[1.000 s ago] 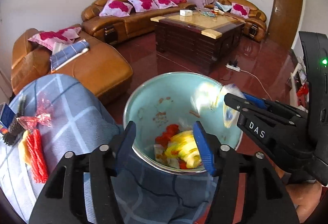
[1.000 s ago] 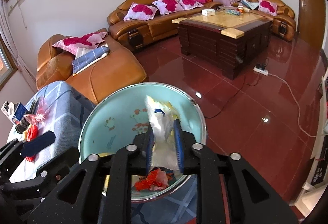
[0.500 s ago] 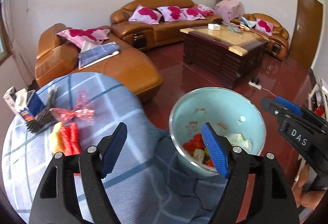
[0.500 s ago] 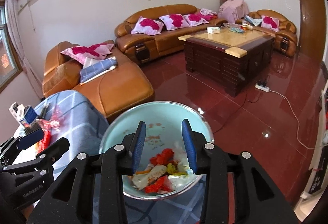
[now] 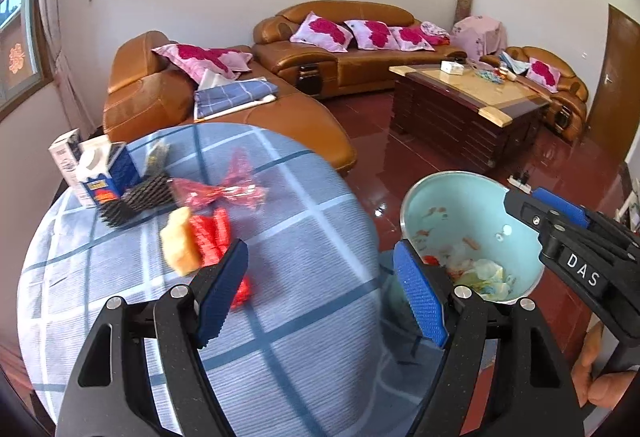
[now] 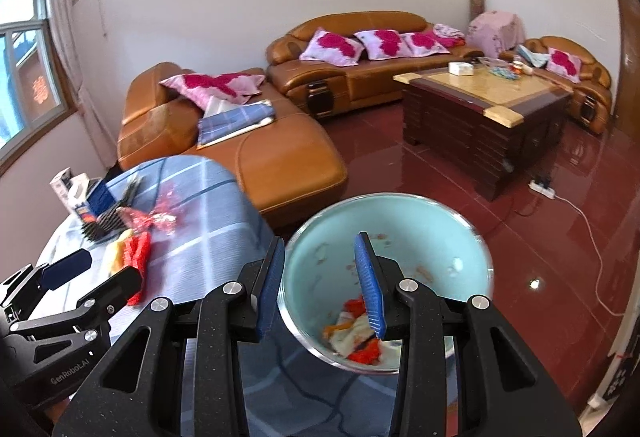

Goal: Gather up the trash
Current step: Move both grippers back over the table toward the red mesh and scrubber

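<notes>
A teal bin (image 5: 460, 213) stands by the table's edge with crumpled wrappers (image 5: 482, 273) at its bottom. On the blue checked tablecloth (image 5: 304, 237) lie a red wrapper (image 5: 210, 237), a yellow piece (image 5: 180, 247) and a pink cellophane wrapper (image 5: 224, 191). My left gripper (image 5: 320, 253) hovers open and empty over the cloth, just right of the red wrapper. My right gripper (image 6: 320, 239) hangs open and empty above the bin (image 6: 400, 233), whose near left rim shows between its fingers. Each gripper also shows in the other's view: the right gripper (image 5: 532, 203) and the left gripper (image 6: 96, 269).
Milk cartons (image 5: 100, 173) and a black mesh piece (image 5: 136, 199) sit at the table's far left. Behind are brown leather sofas (image 5: 280, 117), a dark coffee table (image 5: 468, 105) and glossy red floor with a power strip and cable (image 6: 544, 189). A person's hand (image 5: 604, 389) grips the right handle.
The right gripper let a white-yellow wrapper fall into the bin and opened. Both grippers pulled back and up. The left one widened and swung left over the table.
</notes>
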